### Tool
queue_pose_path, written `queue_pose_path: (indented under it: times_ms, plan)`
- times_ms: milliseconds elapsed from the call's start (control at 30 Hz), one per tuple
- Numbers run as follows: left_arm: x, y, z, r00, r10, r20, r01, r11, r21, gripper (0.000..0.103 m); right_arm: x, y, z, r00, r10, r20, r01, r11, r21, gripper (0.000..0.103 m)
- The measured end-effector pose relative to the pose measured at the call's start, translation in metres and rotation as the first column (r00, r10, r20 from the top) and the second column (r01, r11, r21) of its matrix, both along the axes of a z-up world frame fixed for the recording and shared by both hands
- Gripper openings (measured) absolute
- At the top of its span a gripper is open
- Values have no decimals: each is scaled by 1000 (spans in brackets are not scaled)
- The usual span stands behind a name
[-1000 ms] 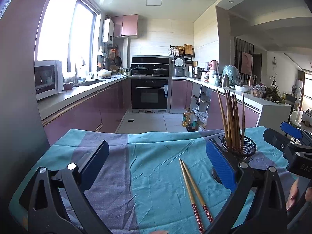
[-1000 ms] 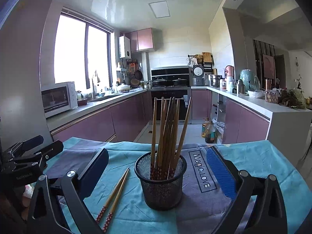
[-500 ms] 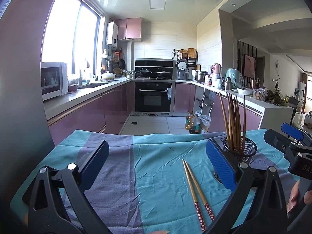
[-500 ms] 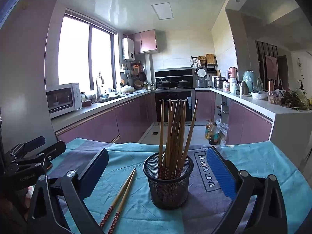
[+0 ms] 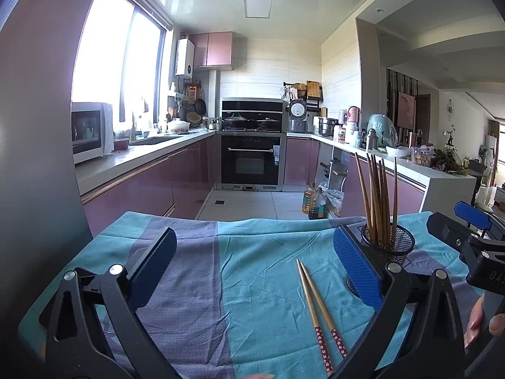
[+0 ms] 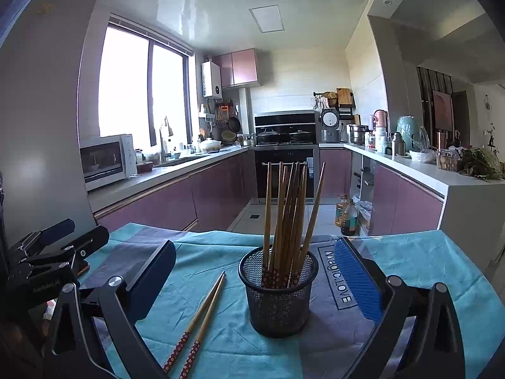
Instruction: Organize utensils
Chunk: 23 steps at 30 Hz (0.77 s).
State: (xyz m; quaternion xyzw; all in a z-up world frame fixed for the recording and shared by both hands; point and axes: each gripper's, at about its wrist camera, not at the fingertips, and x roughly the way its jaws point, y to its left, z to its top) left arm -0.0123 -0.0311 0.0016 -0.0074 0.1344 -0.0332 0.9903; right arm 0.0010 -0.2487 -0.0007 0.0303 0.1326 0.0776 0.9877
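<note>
Left wrist view: left gripper (image 5: 252,265) has its jaws spread wide with nothing between them, held above the cloth (image 5: 258,271). Two loose chopsticks (image 5: 314,309) lie side by side and touching on the teal part of the cloth, right of centre, patterned ends toward the camera, tips pointing away toward the mesh cup (image 5: 389,246). The cup stands just behind the gripper's right-hand finger and holds a bundle of upright chopsticks (image 5: 377,195). The right gripper's body sits at the frame's right edge, with fingertips of the person's hand (image 5: 483,319) on it.

Right wrist view: right gripper (image 6: 255,278) is also wide open and empty, its fingers on either side of the mesh cup without touching it. The loose pair lies just left of the cup, angled, patterned ends near. The left gripper's body is at the far left.

Step in hand, my read: pick up the loose pair and drop it in the cup.
- Take both sticks in one pinch, across the shafts near the middle; they're touching, so one close should catch both.
- Come down low: thin sticks on soft cloth roll easily, and the cloth may snag.
- Tilt upright, patterned ends down to match the rest.
- Enter through a gap in the bundle; the light cup may tip, so steady it with the other gripper.
</note>
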Motion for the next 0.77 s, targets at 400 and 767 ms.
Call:
queue_pose_path:
  times_ms: [400,767]
  plan:
    - [-5,-3,0,1000,5,21,-5,1000,10,98,0,2,0,1000,11,-1,-11,1000,2,97]
    - [4,-5,-9,999,-14,-32,14,1000,12,98,5,0,-5,1000,7,-24,-7,1000,4,97]
